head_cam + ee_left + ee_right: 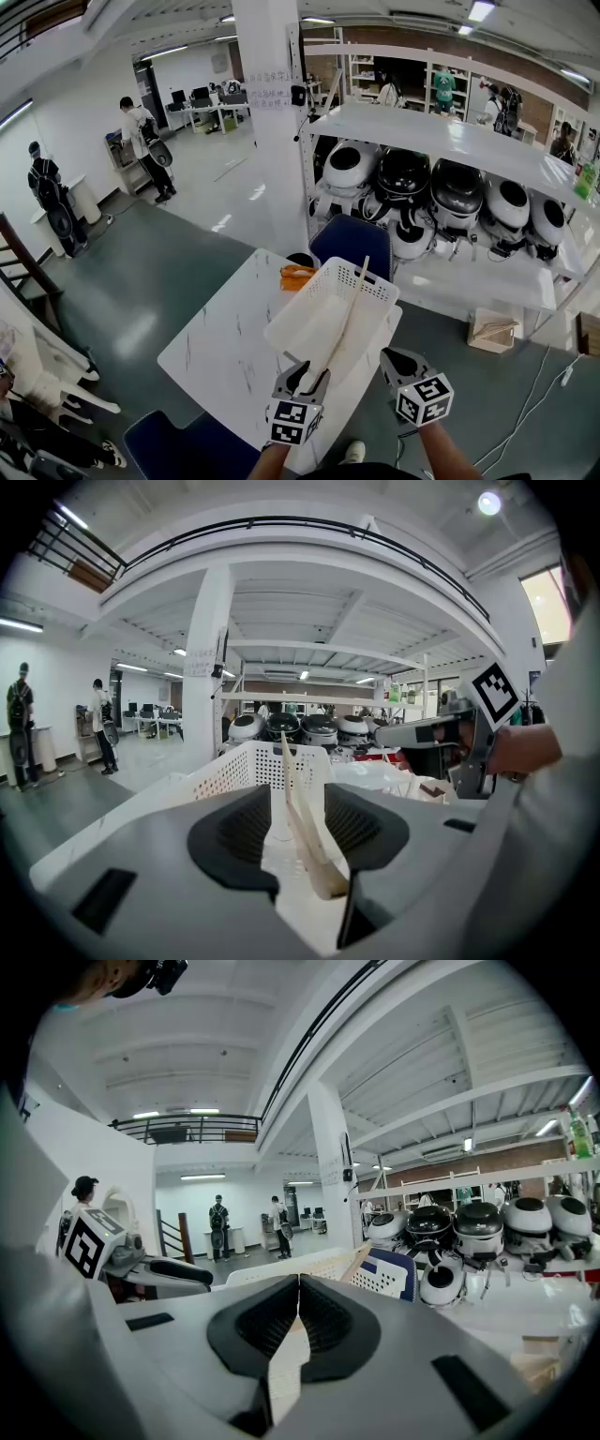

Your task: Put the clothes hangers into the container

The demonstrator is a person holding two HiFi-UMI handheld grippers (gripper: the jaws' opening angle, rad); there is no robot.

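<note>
A white perforated basket (309, 328) stands on the white table (225, 347). A long pale wooden hanger (349, 314) leans up out of it, its top past the far rim. My left gripper (311, 377) is shut on the hanger's lower end at the basket's near edge. In the left gripper view the hanger (302, 832) sits between the left gripper's pads (298, 822), with the basket (234, 766) beyond. My right gripper (392, 356) hovers off the basket's near right corner, shut and empty. The right gripper view shows its jaws (298, 1297) pressed together, the basket (323, 1265) behind them.
Orange items (297, 276) lie on the table behind the basket. A blue chair (352, 240) stands at the far end, another (187, 445) near left. White shelving (441, 141) with round appliances runs along the right. A pillar (272, 112) rises behind; people stand far left.
</note>
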